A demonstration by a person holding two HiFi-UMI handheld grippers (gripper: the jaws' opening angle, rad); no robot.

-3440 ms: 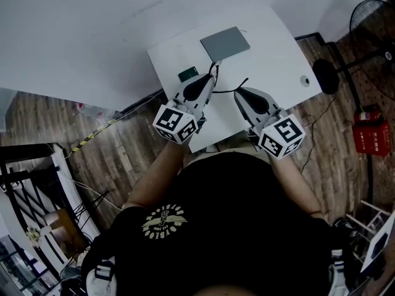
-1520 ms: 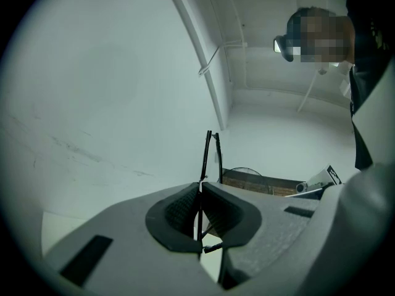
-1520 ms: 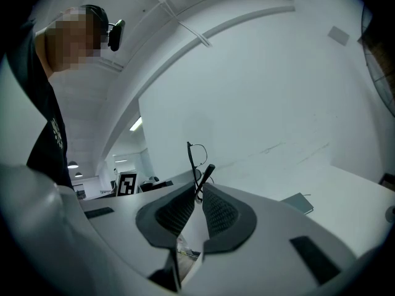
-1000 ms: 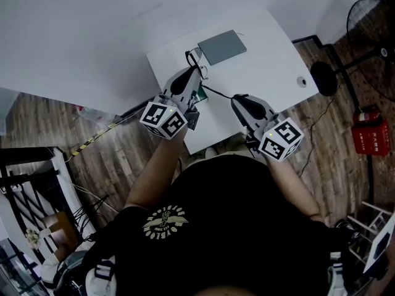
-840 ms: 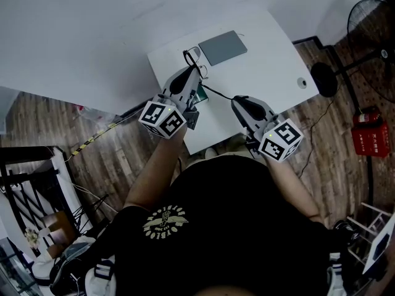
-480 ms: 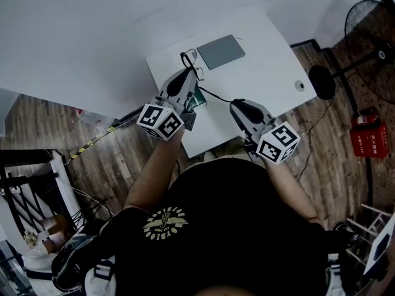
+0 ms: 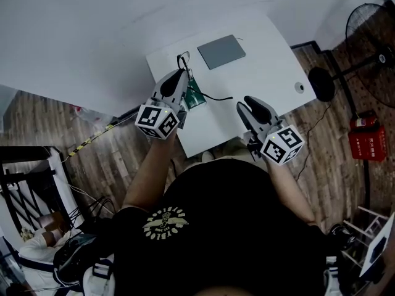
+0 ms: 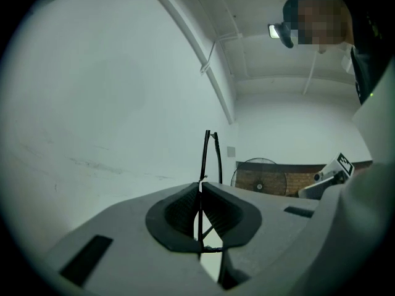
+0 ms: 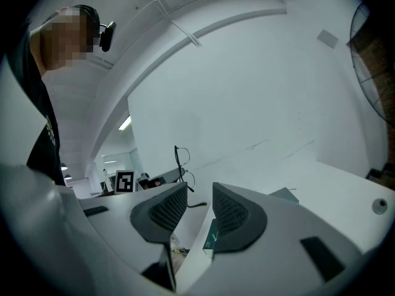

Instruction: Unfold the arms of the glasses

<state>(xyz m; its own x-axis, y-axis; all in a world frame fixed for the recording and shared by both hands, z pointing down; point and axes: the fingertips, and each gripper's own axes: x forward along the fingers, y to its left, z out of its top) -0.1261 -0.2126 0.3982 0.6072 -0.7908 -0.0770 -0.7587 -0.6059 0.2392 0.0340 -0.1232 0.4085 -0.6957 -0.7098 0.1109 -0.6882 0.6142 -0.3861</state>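
The black glasses (image 7: 183, 60) hang over the white table (image 7: 271, 48), and my left gripper (image 7: 181, 74) is shut on them. In the left gripper view the thin frame (image 8: 210, 156) rises upright out of the closed jaws of that gripper (image 8: 200, 187). One unfolded arm (image 7: 216, 97) runs right from the glasses, and its tip hangs free. My right gripper (image 7: 245, 102) stands just right of that tip. Its jaws have just been opening and nothing is between them. The right gripper view shows that gripper (image 9: 199, 196) gaping, with the glasses (image 9: 179, 162) farther off.
A grey pad (image 7: 221, 51) lies at the table's far side. A green card (image 7: 195, 92) sits under the left gripper. There is a small round hole (image 7: 299, 87) near the table's right edge. On the wooden floor at right stand a fan (image 7: 370, 23) and a red box (image 7: 369, 138).
The right gripper's jaws have opened and let go of the arm's tip, and it has drawn back slightly right. The left gripper has shifted left with the glasses.
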